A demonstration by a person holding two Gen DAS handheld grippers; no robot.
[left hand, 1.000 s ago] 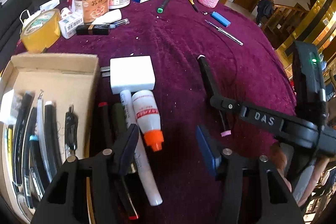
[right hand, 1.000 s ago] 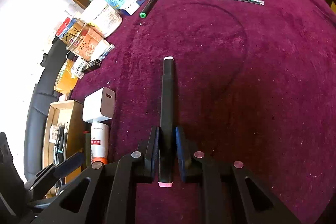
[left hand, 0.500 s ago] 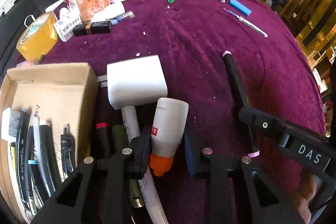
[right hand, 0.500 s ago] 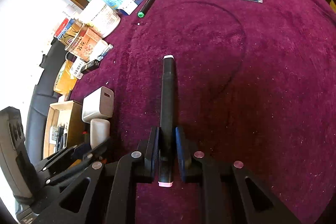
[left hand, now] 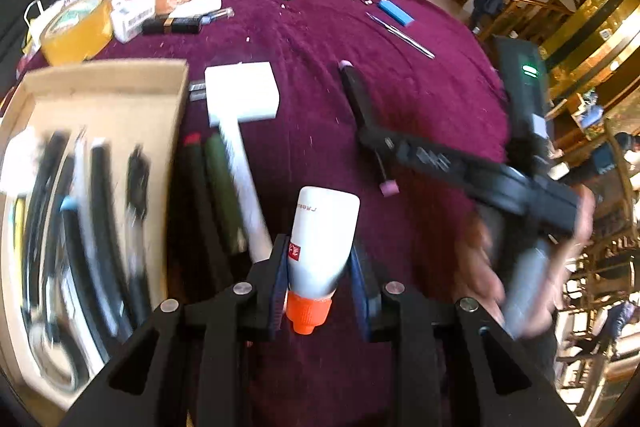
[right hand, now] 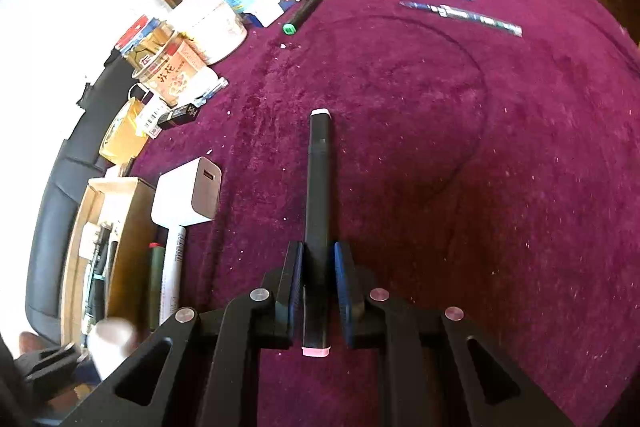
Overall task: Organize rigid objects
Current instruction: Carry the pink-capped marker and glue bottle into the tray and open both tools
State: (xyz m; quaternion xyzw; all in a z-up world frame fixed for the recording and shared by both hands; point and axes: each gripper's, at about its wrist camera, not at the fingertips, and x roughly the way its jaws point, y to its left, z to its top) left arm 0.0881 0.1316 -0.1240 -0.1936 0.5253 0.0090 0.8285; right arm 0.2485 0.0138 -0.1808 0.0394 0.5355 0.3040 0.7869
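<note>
Left gripper (left hand: 318, 281) clamps the white bottle (left hand: 322, 239) near its orange cap (left hand: 307, 311), both pads pressed to the shoulder, body pointing away and clear of the purple cloth (left hand: 320, 39). I hold the right gripper (right hand: 318, 283) closed on the black marker (right hand: 318, 187), pink end (right hand: 316, 350) toward the camera, shaft lying forward over the cloth. To my left sits the cardboard box (left hand: 120, 95), already holding pens; beside its wall lie a red-tipped pen (left hand: 196, 167), a green pen (left hand: 224, 195) and a white tube (left hand: 244, 179) under the charger (left hand: 241, 93). I judge the step to be carrying the bottle to its place. Done well, I keep the grip low on the shoulder, lift clear of the loose pens, stay level, and release only once the bottle rests. The tapered shoulder may slip.
</note>
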